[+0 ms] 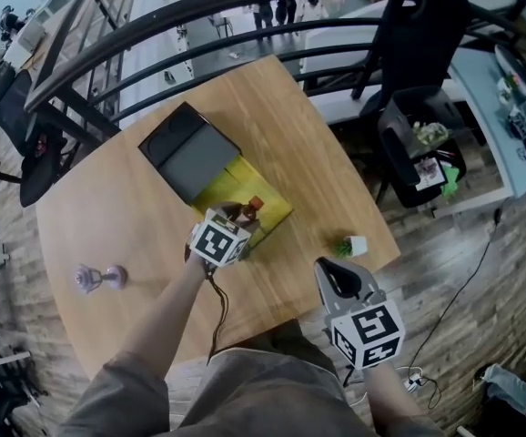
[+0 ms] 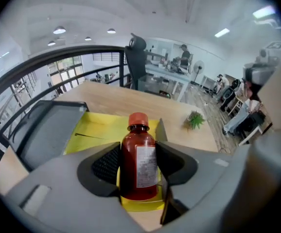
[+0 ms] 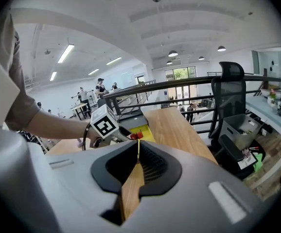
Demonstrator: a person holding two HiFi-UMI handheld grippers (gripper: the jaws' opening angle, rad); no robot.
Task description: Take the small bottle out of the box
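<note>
A small dark-red bottle (image 2: 138,159) with an orange cap and a white label stands upright between the pads of my left gripper (image 2: 138,171), which press on both its sides. In the head view the bottle (image 1: 252,207) and left gripper (image 1: 243,218) are at the near end of the open yellow box (image 1: 234,182), whose grey lid (image 1: 190,153) lies folded back. The box's yellow inside (image 2: 101,129) shows behind the bottle. My right gripper (image 1: 335,277) hovers over the table's near right edge, apart from the box. Its jaws meet at the tips with nothing between them (image 3: 138,147).
On the round wooden table (image 1: 99,217), a tiny potted plant (image 1: 351,245) stands right of the box and a small purple object (image 1: 97,278) lies near the left edge. A black railing (image 1: 154,25) curves behind the table, and a black office chair (image 1: 422,62) stands at the right.
</note>
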